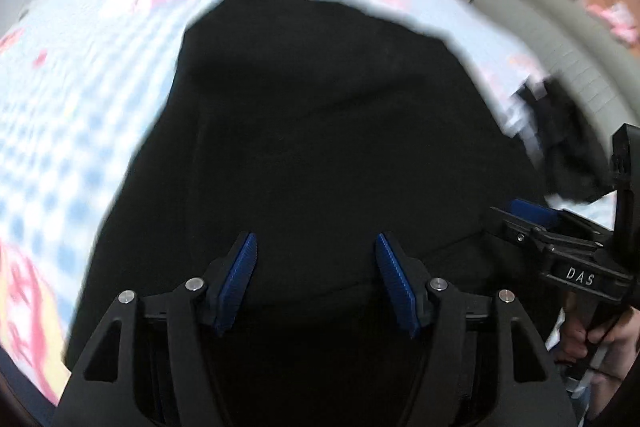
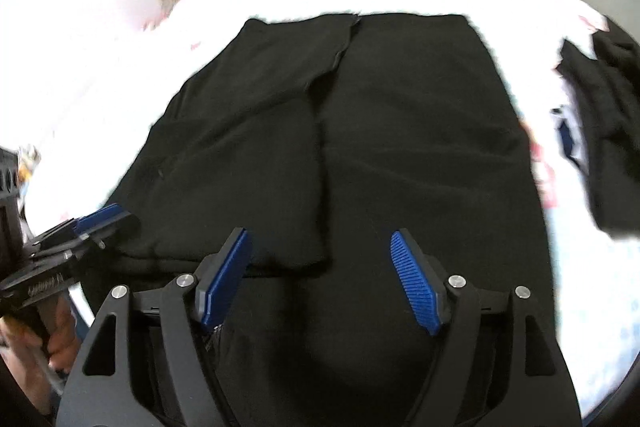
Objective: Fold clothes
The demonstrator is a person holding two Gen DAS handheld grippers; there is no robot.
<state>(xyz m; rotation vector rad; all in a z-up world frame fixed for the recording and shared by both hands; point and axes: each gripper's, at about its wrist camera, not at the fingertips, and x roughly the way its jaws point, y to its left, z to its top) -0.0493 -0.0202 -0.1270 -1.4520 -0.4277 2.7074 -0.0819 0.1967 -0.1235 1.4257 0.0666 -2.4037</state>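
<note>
Left gripper (image 1: 316, 251) spread wide, nothing between its blue pads (image 1: 244, 279), hovering over near edge of black garment (image 1: 320, 115). Right gripper (image 2: 320, 255) also spread, empty, above the same garment's near hem; a hand (image 2: 60, 339) on the other tool's handle at near left. Garment lies flat on bed sheet (image 1: 80, 75), blue checks with pink prints, a seam running near to far down its middle. Second dark clothes pile (image 2: 608, 115) at right, apart from it. Grey sofa (image 1: 560, 39) far right. Both views blurred.
</note>
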